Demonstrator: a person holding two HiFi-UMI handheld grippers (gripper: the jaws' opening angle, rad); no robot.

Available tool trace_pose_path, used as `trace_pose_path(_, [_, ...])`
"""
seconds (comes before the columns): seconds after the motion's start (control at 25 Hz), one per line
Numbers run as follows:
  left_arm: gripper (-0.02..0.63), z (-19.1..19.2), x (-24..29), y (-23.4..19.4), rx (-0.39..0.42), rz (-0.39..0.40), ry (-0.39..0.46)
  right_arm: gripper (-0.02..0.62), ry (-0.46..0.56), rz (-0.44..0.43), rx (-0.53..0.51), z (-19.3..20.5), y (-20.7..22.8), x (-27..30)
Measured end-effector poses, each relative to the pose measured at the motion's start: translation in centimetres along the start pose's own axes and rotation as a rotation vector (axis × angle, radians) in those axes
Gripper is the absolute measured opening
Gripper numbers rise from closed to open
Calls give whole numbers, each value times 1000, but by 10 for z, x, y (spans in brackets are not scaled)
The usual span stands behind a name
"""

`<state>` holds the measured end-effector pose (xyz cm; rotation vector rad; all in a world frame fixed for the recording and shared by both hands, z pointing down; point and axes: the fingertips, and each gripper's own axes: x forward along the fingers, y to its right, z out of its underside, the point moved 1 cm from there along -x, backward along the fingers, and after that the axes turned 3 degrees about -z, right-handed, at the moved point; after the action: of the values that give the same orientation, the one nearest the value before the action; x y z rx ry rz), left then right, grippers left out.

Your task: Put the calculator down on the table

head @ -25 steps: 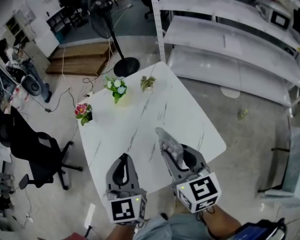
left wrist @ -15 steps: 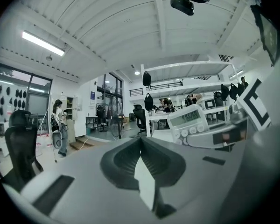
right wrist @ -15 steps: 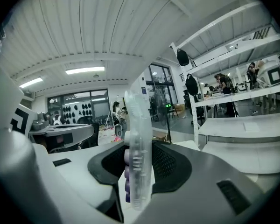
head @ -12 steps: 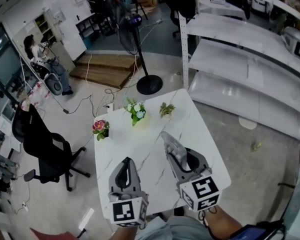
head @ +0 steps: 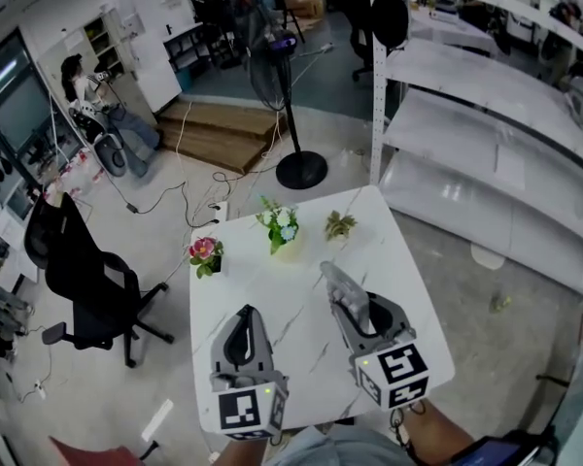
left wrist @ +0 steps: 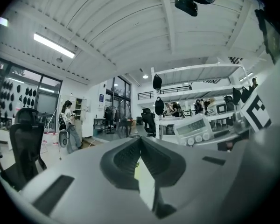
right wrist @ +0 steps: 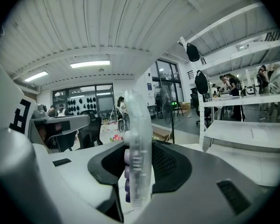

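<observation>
My right gripper (head: 356, 303) is shut on the calculator (head: 336, 285), a pale translucent slab that sticks out forward past the fingertips above the white marble table (head: 408, 289). In the right gripper view the calculator (right wrist: 138, 153) stands on edge between the black pads, its purple keys facing left. From the left gripper view its display and round keys (left wrist: 194, 130) show at the right. My left gripper (head: 243, 315) hovers beside it to the left, over the table's near part. Its fingertips (left wrist: 140, 139) meet with nothing between them.
Three small potted plants stand along the table's far side: pink flowers (head: 204, 253), white flowers (head: 280, 226) and a small green plant (head: 339, 225). A black office chair (head: 83, 280) is left of the table, a standing fan (head: 282, 76) beyond it, white shelving (head: 486, 124) to the right.
Both grippers have moved forward together over the table toward the plants, rising slightly. The calculator has stayed gripped in the right gripper, and the left has stayed shut.
</observation>
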<state>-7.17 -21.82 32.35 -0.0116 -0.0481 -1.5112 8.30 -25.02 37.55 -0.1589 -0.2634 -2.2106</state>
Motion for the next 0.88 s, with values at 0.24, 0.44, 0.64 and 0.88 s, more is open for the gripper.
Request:
trace_pose_path(0.24, [8,19,10,-19,-7,-12,-34,146,-82,-7,4,25,-3,22])
trace_pose_path(0.44, [8,34,18,-36,-19,-39,-70,146,-157,-10,27,54,-2,34])
trace_pose_path(0.64, [8,53,25,-43,-20,-30,-114,146,-231,-3,63,84,-1,45])
trace_pose_path(0.88, [8,73,34,-51,-40,-40,-180,146,-317,7,103,120,2,57])
